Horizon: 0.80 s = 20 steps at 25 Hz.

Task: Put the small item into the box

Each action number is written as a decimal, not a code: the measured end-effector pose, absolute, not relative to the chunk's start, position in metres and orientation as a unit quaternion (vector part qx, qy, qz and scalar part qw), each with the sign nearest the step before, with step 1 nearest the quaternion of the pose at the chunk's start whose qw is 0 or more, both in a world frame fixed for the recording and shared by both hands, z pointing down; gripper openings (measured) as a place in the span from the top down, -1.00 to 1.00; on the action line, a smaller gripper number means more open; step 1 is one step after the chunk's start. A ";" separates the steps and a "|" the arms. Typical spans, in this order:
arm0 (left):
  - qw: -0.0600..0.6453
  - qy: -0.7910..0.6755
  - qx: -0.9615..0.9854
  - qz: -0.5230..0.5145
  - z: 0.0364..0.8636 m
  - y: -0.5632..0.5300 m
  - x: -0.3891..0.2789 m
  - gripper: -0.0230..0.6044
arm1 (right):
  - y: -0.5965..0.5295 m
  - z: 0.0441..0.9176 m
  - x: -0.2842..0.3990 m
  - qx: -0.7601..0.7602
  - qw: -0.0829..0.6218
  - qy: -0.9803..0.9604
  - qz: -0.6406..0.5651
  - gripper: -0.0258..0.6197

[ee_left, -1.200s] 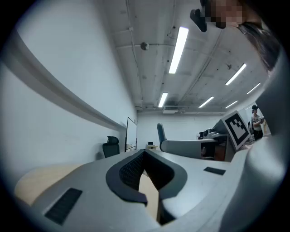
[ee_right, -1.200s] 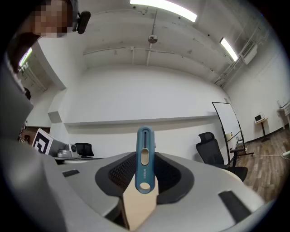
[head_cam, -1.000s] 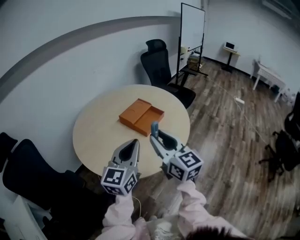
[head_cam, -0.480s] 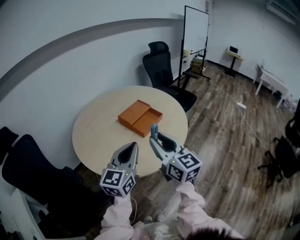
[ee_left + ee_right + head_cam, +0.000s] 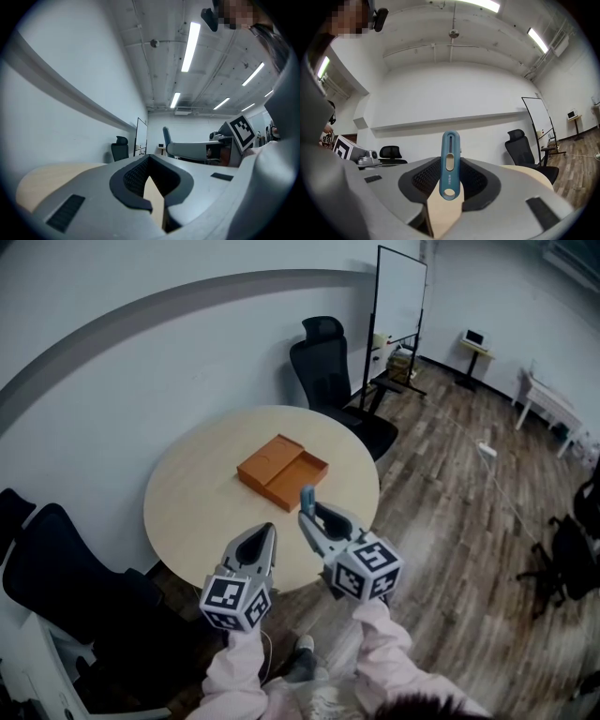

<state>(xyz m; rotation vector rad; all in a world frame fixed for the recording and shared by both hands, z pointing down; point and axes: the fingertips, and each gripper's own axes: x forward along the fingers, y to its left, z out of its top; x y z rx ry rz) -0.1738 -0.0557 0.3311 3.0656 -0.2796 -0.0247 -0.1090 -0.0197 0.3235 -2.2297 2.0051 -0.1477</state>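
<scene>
An open orange box point(image 5: 283, 470) lies near the middle of the round pale table point(image 5: 192, 512), its lid folded out to the far left. My right gripper point(image 5: 307, 514) hovers over the table's near edge, short of the box, shut on a small blue slotted item point(image 5: 307, 498). In the right gripper view the blue item point(image 5: 450, 164) stands upright between the pads of the right gripper point(image 5: 448, 190). To its left my left gripper point(image 5: 266, 532) is level with it, shut and holding nothing. In the left gripper view, the left gripper point(image 5: 151, 180) has its tips together.
One black office chair point(image 5: 330, 371) stands behind the table; another point(image 5: 66, 582) is at the near left. A whiteboard on a stand point(image 5: 398, 301) is at the back right. Wooden floor point(image 5: 459, 521) spreads to the right, with desks farther off.
The head view has shifted a little. Both grippers keep their places at the table's near edge, and the blue item stays in the right one.
</scene>
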 end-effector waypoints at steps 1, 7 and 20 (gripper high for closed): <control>0.033 -0.090 0.995 -0.007 0.333 -0.060 -0.170 0.88 | -0.024 0.325 -0.105 -0.741 0.068 0.666 -0.050 0.52; 0.036 -0.080 0.996 -0.005 0.337 -0.088 -0.135 0.88 | -0.050 0.332 -0.072 -0.744 0.064 0.663 -0.057 0.52; 0.041 -0.043 0.998 0.003 0.344 -0.127 -0.062 0.88 | -0.094 0.347 -0.012 -0.754 0.065 0.649 -0.076 0.52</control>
